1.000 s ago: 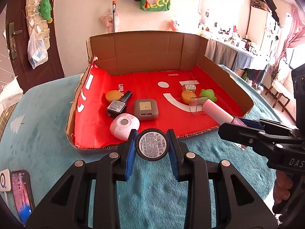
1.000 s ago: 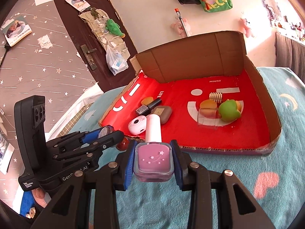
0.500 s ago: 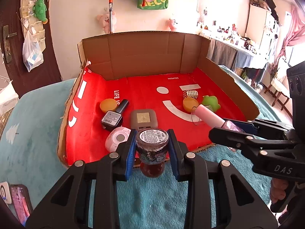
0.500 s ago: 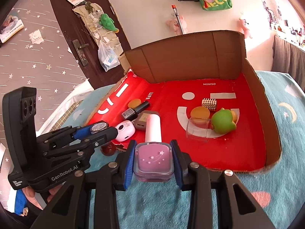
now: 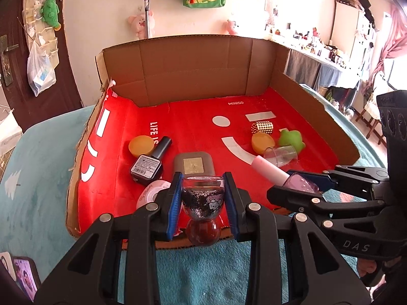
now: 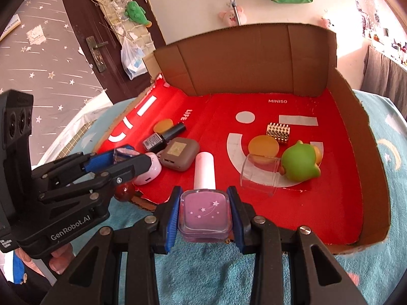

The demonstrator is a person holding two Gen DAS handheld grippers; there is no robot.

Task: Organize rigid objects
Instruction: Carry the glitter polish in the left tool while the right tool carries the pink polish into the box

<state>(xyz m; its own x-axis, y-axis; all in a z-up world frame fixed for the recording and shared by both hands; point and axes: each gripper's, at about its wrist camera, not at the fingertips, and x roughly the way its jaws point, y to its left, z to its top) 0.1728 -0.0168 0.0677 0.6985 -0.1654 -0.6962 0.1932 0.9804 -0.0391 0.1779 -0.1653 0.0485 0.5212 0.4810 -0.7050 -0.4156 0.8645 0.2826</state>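
Clearly both grippers are loaded at the tray's [image 5: 313,96] near edge — left gripper [image 5: 202,200] clamps a glittery bottle [image 5: 202,198], right gripper [image 6: 204,212] clamps a pink polish bottle [image 6: 204,214]. Carry each past the rim — set down on bare red floor, clear of the grey case [image 6: 179,153].

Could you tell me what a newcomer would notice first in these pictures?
Probably the red tray with cardboard walls, littered with small items such as a green toy. At its near edge each gripper is shut on a bottle: the left gripper on a glittery bottle, the right gripper on a pink bottle.
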